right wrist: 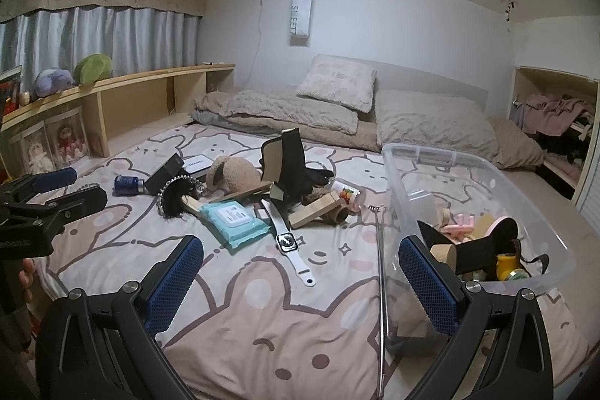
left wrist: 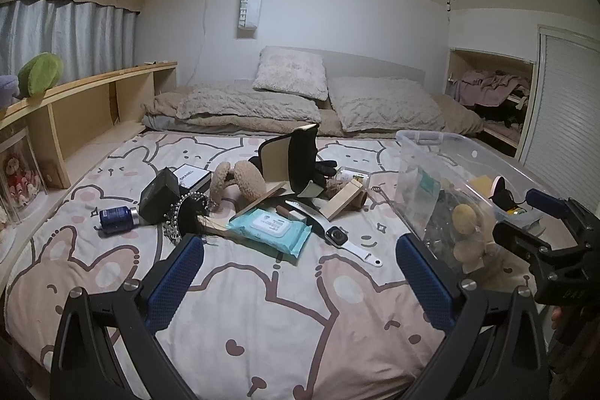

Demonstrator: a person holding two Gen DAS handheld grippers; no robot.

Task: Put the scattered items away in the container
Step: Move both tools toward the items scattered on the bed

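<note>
While both grippers [left wrist: 296, 272] seemingly gape empty.

Smartwatch [right wrist: 288, 241] lies beside wipes pack [right wrist: 231, 219], left of clear bin [right wrist: 540, 212].

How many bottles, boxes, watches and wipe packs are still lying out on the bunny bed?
Bottles: 2 (dark blue round bottle, clear plastic bottle with fruit label)
Boxes: 2 (black cardboard box, flat white box with black edge)
Watches: 1 (smartwatch with white strap)
Wipe packs: 1 (soft teal pack of wipes)
Total: 6
</note>
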